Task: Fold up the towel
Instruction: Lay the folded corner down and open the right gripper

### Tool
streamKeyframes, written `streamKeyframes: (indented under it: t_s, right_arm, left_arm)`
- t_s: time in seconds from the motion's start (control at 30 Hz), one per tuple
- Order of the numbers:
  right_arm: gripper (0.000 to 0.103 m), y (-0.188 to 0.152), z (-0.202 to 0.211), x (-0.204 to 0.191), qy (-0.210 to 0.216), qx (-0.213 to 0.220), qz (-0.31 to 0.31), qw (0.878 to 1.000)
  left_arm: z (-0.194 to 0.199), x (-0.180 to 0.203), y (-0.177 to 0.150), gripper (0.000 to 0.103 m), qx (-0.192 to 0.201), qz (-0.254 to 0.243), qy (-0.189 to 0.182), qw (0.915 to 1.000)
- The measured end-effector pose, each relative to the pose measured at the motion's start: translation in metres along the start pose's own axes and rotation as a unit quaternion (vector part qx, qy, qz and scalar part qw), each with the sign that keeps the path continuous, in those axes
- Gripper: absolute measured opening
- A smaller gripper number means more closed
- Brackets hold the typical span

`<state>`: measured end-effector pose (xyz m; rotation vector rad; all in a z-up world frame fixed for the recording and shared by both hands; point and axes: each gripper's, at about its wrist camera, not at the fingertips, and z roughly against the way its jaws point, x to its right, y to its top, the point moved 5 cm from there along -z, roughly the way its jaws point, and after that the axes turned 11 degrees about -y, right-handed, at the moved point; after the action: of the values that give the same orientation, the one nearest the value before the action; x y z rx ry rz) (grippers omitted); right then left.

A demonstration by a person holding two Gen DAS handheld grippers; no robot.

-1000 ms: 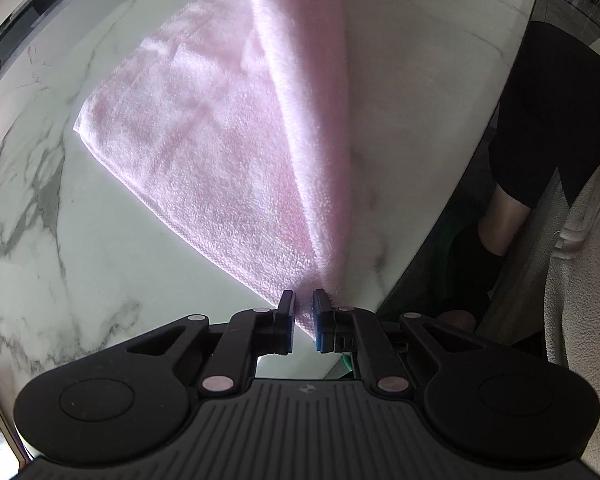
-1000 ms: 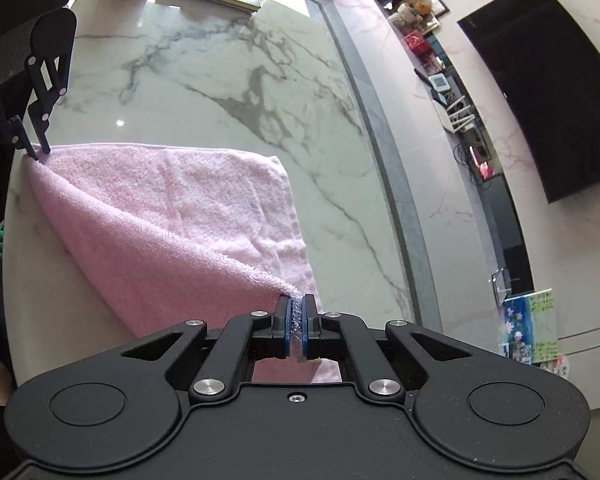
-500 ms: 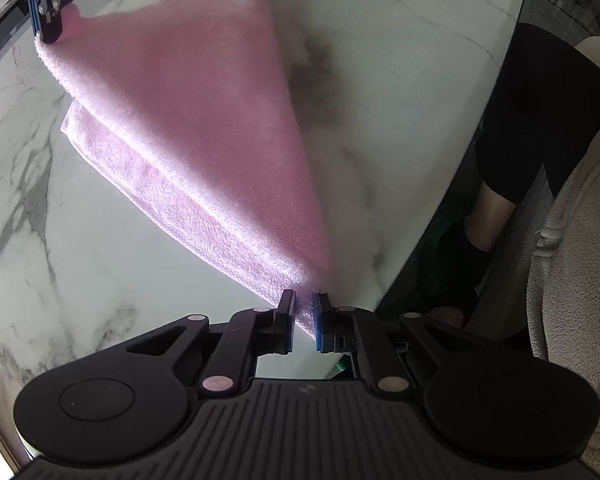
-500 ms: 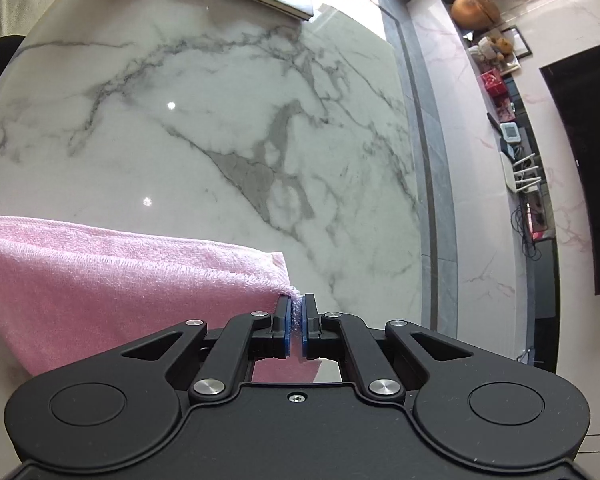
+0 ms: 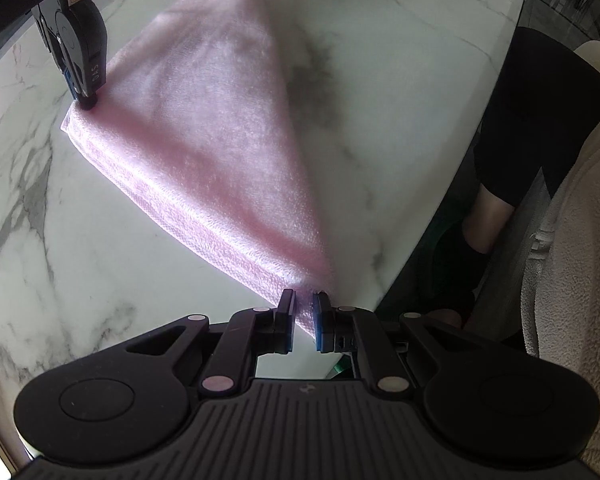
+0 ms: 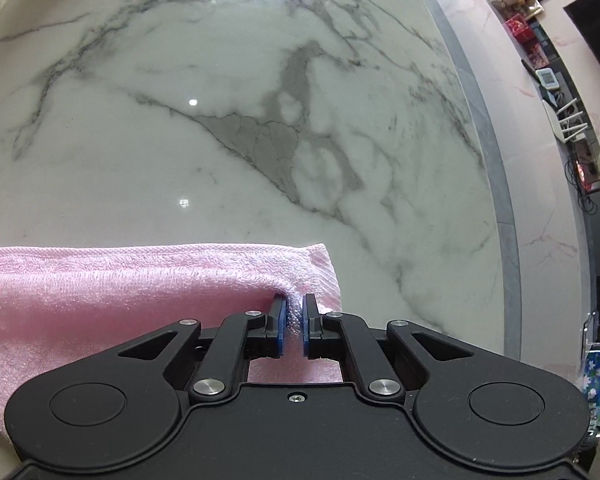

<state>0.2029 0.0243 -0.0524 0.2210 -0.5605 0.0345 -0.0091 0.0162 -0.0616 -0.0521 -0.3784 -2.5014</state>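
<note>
Marble table: broad bare surface filled the upper and middle right-wrist frame, unobstructed. Pink towel: covered the lower left. Left-wrist view: bare marble at left and lower left; right gripper stood upper left; person's leg flanked the right edge.

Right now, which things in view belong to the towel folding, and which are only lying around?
Belong to the job:
- pink towel
- left gripper, shut on a corner
- right gripper, shut on another corner
- marble table under it

Just lying about:
- small items on the shelf
- cream chair
</note>
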Motion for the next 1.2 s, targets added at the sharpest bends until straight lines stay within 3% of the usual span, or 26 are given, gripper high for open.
streamKeyframes:
  t_s: [0.27, 0.3, 0.33, 0.4, 0.73, 1.2]
  right_arm:
    - [0.017, 0.0, -0.007, 0.004, 0.013, -0.001, -0.019, 1.0]
    - [0.024, 0.001, -0.007, 0.004, 0.007, -0.003, -0.017, 1.0]
    - [0.049, 0.001, -0.008, 0.006, -0.014, -0.004, -0.013, 1.0]
    - [0.078, 0.001, -0.012, 0.011, -0.061, -0.011, -0.005, 0.998]
    - [0.078, -0.002, -0.01, 0.021, -0.073, -0.018, -0.03, 0.997]
    - [0.078, -0.035, 0.038, 0.044, -0.113, -0.023, -0.064, 0.991]
  left_arm:
    - [0.0, -0.003, 0.002, 0.008, -0.009, 0.002, 0.0, 1.0]
    - [0.0, -0.002, 0.001, 0.008, -0.009, 0.003, 0.001, 1.0]
    - [0.0, -0.002, 0.001, 0.008, -0.01, 0.003, 0.002, 0.9999]
    - [0.0, -0.001, 0.001, 0.008, -0.01, 0.003, 0.004, 0.9999]
    - [0.001, -0.001, 0.0, 0.008, -0.007, 0.012, 0.007, 0.9999]
    - [0.0, 0.004, 0.002, 0.008, -0.009, 0.026, 0.03, 0.9992]
